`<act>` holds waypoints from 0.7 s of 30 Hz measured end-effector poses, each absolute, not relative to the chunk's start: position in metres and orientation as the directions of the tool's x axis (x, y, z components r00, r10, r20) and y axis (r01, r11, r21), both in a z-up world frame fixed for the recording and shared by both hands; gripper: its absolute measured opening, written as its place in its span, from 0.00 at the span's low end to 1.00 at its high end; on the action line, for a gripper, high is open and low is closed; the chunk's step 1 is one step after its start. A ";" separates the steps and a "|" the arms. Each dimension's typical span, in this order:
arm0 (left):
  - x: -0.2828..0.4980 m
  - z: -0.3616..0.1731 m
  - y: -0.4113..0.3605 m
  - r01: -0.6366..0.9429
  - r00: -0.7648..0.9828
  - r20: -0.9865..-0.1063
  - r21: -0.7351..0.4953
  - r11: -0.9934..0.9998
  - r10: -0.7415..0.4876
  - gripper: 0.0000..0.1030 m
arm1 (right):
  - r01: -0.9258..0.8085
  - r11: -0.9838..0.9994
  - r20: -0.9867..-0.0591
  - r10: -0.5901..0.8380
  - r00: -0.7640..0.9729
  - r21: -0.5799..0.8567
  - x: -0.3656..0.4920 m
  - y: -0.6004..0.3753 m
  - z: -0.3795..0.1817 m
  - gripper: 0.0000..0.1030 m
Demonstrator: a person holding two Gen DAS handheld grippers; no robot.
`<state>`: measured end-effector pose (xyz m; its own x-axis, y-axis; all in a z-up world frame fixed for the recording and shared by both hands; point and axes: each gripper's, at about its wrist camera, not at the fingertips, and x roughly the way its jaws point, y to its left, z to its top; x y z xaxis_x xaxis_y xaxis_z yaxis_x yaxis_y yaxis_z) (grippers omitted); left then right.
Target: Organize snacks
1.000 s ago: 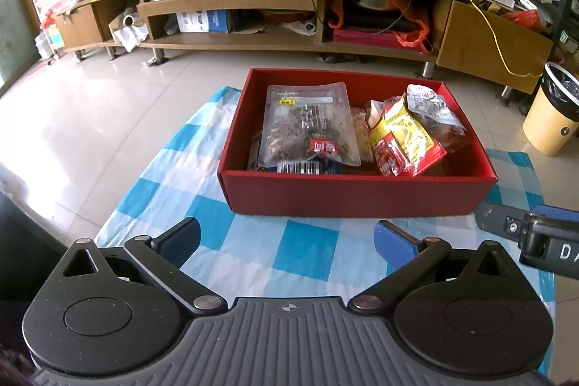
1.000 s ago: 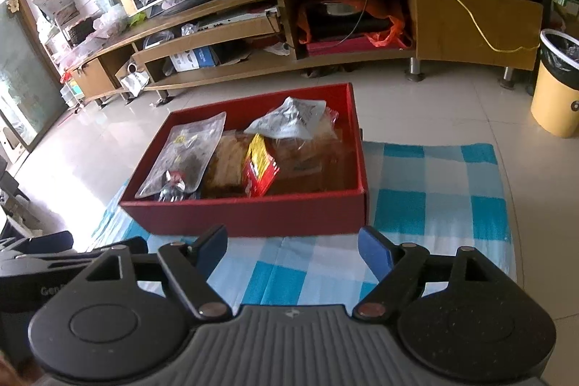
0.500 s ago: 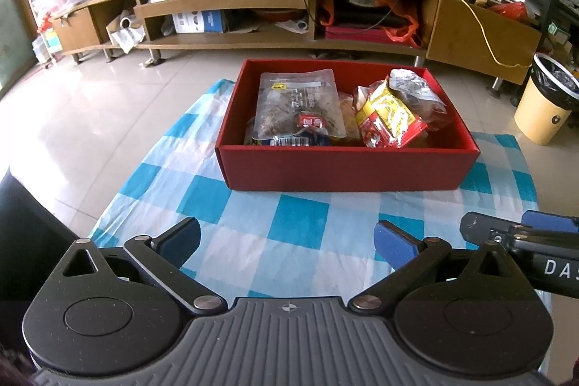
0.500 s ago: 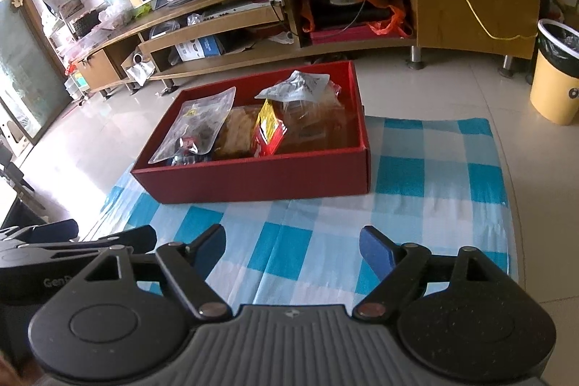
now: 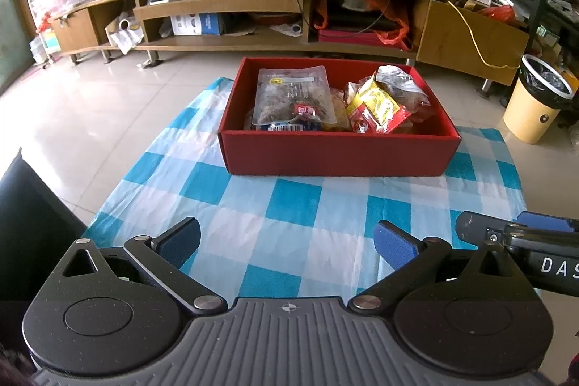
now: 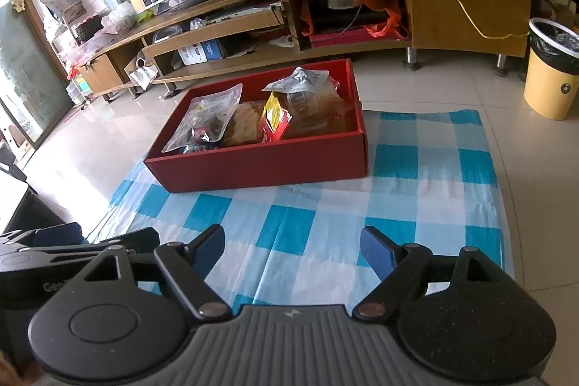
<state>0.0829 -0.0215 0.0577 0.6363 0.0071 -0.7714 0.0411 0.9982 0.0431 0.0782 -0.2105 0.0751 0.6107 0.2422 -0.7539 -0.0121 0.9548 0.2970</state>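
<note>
Now your left gripper (image 5: 286, 241) and right gripper (image 6: 291, 246) both hang spread and empty above the checked cloth (image 5: 289, 205), well short of the red box (image 5: 336, 154), where the snacks (image 5: 293, 96) already lie packed together.

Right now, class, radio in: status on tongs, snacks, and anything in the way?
Both tongs open, empty, above the cloth. Snacks all in the red box. Nothing between tongs and box.
</note>
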 end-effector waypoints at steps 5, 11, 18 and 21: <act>0.071 0.059 -0.019 0.042 0.641 -0.768 0.038 0.998 0.002 1.00 | -0.016 0.955 -0.753 0.243 0.612 0.296 0.065 -0.209 0.077 0.80; 0.060 0.058 -0.020 0.047 0.642 -0.767 0.051 0.998 0.009 1.00 | -0.021 0.957 -0.758 0.243 0.605 0.289 0.052 -0.207 0.077 0.81; 0.054 0.057 -0.019 0.047 0.642 -0.766 0.056 0.997 0.013 1.00 | -0.029 0.959 -0.759 0.243 0.604 0.283 0.045 -0.206 0.078 0.81; 0.053 0.057 -0.019 0.046 0.642 -0.767 0.061 0.997 0.017 1.00 | -0.031 0.960 -0.762 0.241 0.601 0.278 0.045 -0.205 0.077 0.81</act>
